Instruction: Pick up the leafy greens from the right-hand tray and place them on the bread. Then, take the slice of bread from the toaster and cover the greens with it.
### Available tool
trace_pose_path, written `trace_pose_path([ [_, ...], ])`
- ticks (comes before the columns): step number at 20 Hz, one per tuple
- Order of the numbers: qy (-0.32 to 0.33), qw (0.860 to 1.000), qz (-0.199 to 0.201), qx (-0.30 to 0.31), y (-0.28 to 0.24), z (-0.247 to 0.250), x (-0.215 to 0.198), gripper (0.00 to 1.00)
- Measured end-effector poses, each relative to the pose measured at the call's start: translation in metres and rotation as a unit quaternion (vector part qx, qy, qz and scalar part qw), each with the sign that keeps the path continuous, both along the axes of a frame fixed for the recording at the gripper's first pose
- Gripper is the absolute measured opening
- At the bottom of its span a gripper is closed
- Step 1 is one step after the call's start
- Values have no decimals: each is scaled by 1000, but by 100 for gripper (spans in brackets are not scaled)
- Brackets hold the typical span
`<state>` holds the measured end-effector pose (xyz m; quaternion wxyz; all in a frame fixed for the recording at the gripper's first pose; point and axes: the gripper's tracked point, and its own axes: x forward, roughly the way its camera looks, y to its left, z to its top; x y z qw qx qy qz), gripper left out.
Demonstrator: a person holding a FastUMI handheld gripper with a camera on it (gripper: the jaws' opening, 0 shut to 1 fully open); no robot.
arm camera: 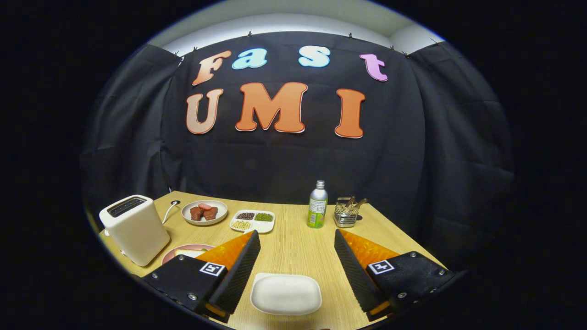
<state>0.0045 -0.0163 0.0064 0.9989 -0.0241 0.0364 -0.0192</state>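
The tongs [297, 247] are held level above the table, both fingers spread wide apart, gripping nothing.

one toaster [134, 229], three plates [204, 212], one bottle [317, 204]

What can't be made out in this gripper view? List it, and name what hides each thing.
- Pink plate: mostly hidden behind the finger nearest the toaster. What lies on it cannot be told.
- Toaster slot: dark and seen at a shallow angle, so bread inside cannot be confirmed.
- Wire basket: far beyond the gripper, whose jaws stand open. The items in it are too small to identify.
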Motion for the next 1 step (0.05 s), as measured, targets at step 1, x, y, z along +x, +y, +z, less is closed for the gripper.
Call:
trace_pose_path([
  [1, -8, 1000, -2, -2, -3, 3, -2, 97],
])
